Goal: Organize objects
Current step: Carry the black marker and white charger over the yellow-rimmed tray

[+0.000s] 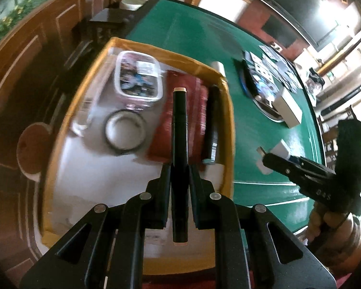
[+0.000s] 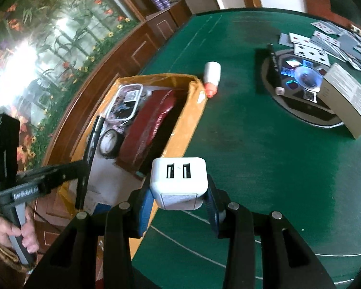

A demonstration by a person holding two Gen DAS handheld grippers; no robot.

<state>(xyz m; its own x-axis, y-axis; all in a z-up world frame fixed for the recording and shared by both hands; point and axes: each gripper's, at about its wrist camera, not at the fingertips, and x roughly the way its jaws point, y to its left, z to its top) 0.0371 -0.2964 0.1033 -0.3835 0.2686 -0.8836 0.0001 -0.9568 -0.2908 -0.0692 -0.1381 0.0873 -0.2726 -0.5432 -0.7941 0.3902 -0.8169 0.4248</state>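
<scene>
My left gripper (image 1: 179,171) is shut on a slim black stick with pale ends (image 1: 179,125), held lengthwise over the yellow-rimmed cardboard box (image 1: 228,110). In the box lie a clear lidded container (image 1: 138,77), a tape ring (image 1: 125,131), a red packet (image 1: 178,120) and a black tube (image 1: 213,120). My right gripper (image 2: 179,192) is shut on a white two-port USB charger (image 2: 178,180), just right of the box (image 2: 180,132) above the green table. From the right wrist view the left gripper (image 2: 84,166) with its stick reaches into the box.
On the green felt table (image 2: 276,156) lie a white cylinder with a red tip (image 2: 211,77), a black pen (image 2: 274,69) on a round disc, a white carton (image 2: 346,98) and several playing cards (image 2: 325,43). Wooden panelling borders the left side.
</scene>
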